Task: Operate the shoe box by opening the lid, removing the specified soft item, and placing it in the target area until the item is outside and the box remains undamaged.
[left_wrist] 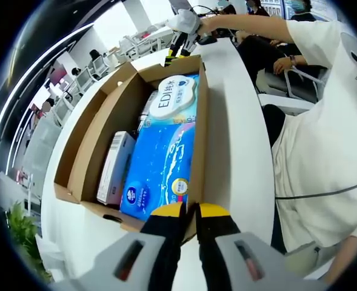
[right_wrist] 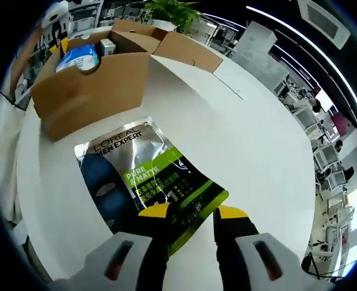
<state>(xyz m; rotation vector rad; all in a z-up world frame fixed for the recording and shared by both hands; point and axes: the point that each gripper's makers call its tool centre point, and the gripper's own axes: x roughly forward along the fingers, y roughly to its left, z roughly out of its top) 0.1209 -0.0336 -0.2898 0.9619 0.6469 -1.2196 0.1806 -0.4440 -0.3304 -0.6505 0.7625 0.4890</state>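
On the white table (right_wrist: 269, 151), outside the shoe box (right_wrist: 93, 91) | face-mask sachet (right_wrist: 151, 179) flat, long axis running away from right gripper (right_wrist: 192, 213), jaws parted astride its near corner | left gripper (left_wrist: 190, 210) jaws nearly closed, empty, at box's near edge | right nearer.

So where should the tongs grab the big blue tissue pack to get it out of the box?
Probably from above, at the blue tissue pack's near end, by the left tongs. It lies flat and long in the open box, its right side tight against the wall, so sideways entry looks blocked. The soft wrapper should pinch easily.
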